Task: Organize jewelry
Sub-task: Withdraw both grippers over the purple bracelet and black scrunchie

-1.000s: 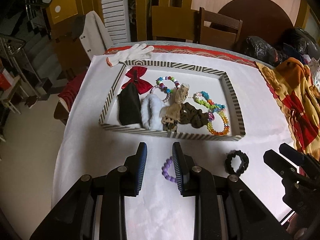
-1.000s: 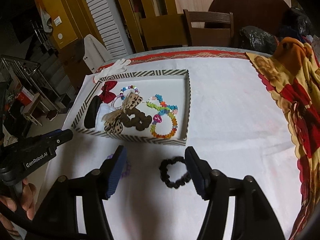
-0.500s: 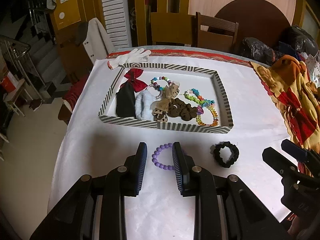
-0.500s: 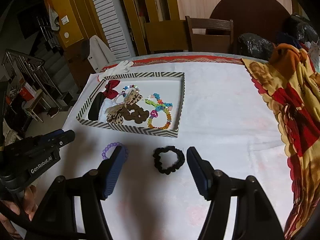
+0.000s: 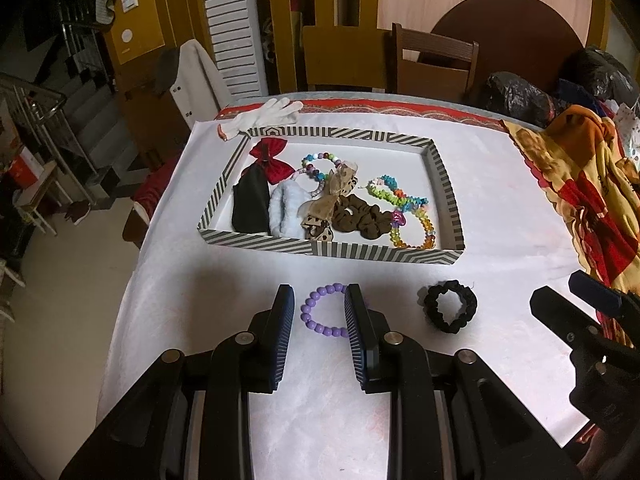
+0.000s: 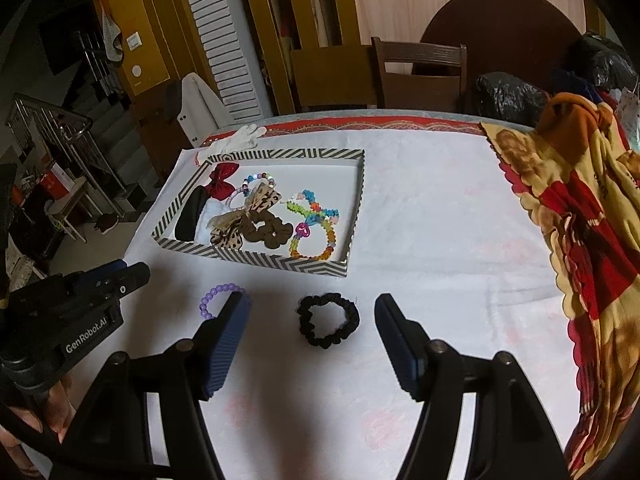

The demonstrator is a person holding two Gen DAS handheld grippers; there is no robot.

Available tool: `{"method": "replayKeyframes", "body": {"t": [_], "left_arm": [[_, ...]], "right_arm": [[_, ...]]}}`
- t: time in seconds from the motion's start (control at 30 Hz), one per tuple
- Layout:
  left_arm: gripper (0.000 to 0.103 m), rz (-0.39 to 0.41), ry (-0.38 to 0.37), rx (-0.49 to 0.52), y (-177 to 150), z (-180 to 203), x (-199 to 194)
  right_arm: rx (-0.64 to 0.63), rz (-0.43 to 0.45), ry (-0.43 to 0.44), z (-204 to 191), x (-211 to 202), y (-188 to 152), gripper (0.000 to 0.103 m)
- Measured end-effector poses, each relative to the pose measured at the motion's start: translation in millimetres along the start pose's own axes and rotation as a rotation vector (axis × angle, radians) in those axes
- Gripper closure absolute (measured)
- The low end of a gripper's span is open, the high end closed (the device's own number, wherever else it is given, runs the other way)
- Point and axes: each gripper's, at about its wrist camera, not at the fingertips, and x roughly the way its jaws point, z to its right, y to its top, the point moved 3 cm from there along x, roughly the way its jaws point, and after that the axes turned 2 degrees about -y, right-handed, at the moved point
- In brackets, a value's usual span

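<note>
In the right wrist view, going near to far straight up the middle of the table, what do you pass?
Black ruffled fabric scrunchie lying between the open right gripper fingers → striped cardboard tray front wall → orange and yellow beaded bracelet → multicoloured flower-bead bracelet → tray's back wall → bare white tablecloth → red patterned table edge.

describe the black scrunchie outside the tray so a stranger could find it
Start at the striped tray on the white tablecloth. Two loose rings lie in front of its near wall. The black scrunchie is the ruffled fabric one; its neighbour, the purple bead bracelet, is smooth beads.
</note>
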Motion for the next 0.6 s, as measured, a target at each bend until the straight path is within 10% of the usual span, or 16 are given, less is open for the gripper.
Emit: {"method": "replayKeyframes", "body": {"t": [0.6], "left_arm": [[0.086,-0.020,0.009,0.015,0.3,-3.2,8.5]], "right_arm": [[-0.007,-0.022,0.005,-5.5,11.1,1.3,0.034]]}}
